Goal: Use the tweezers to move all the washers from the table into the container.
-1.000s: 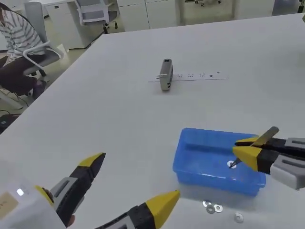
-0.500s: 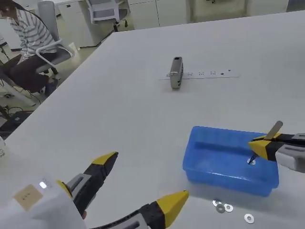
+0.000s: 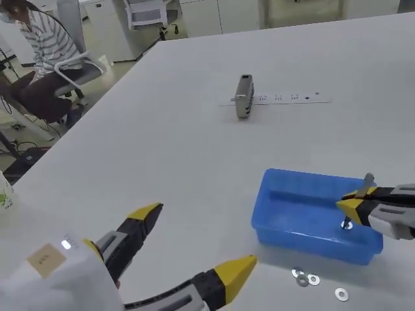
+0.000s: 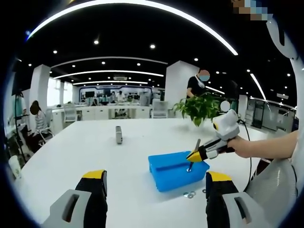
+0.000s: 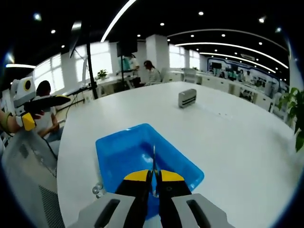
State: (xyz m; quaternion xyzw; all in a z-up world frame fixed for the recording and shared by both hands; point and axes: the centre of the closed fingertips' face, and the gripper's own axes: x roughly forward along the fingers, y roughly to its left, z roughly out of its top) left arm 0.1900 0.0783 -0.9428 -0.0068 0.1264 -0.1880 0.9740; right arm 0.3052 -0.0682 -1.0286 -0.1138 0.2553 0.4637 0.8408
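Observation:
My right gripper (image 3: 348,205) is shut on the metal tweezers (image 3: 357,199), which point down into the blue container (image 3: 285,179). A washer (image 3: 347,225) sits right at the tweezers' tip; I cannot tell whether it is pinched or lying on the container's floor. Three washers (image 3: 305,278) lie on the white table just in front of the container. In the right gripper view the tweezers (image 5: 154,164) rise between the shut jaws over the container (image 5: 118,147). My left gripper (image 3: 198,238) hangs open and empty, nearer to me and left of the container.
A white power strip (image 3: 279,98) and a grey block (image 3: 244,96) lie further back on the table. A person (image 3: 39,52) sits on an office chair past the table's left edge. Wide bare tabletop (image 3: 162,142) lies between my left gripper and the strip.
The head camera has shifted. My right gripper has moved slightly toward the container's right end, with the tweezers now steeper. The left gripper stays open in place.

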